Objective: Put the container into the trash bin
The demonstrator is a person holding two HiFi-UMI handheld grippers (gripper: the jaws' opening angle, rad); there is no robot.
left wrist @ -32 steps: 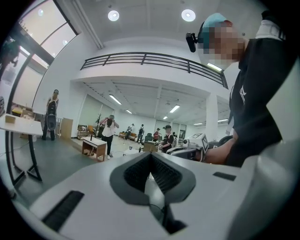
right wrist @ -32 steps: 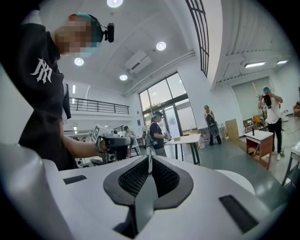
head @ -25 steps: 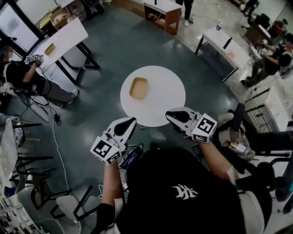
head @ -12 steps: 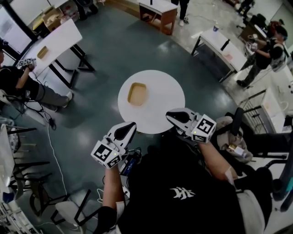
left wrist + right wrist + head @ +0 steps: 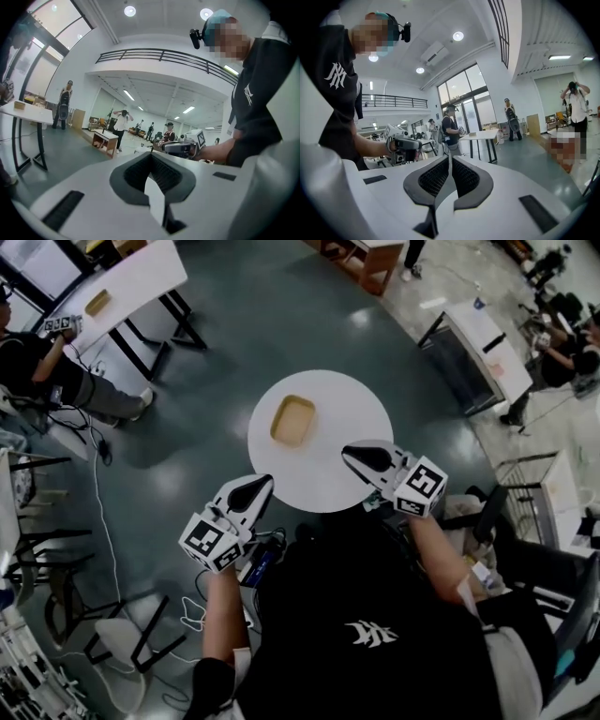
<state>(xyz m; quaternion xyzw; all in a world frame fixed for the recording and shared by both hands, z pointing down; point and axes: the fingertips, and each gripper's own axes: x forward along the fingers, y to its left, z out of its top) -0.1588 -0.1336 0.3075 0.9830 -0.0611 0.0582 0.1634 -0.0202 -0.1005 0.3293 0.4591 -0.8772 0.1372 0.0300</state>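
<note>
Where the container sits: the shallow tan container lies flat, open side up, on the round white worktop, left of the worktop's middle in the head view.
Left gripper: the left gripper is clenched; in the left gripper view its ribbed pads press together at the tips with nothing between them.
Left gripper's place: its tips hang over the floor, just off the worktop's near-left edge. They point toward the worktop and are apart from the container.
Right gripper: the right gripper is drawn together to a thin slit; in the right gripper view its pads grasp nothing.
Right gripper's place: its tips reach over the worktop's near-right rim, pointing inward, and are apart from the container.
Gripper to gripper: the two are held about level, and each shows in the other's view, carried on a bare forearm.
Person: a black shirt with a white emblem fills the lower part of the head view.
Floor: dark teal and glossy, with cables trailing at the left.
Surroundings: a white rectangular table at the upper left carries a second tan tray. A seated person is beside that table.
</note>
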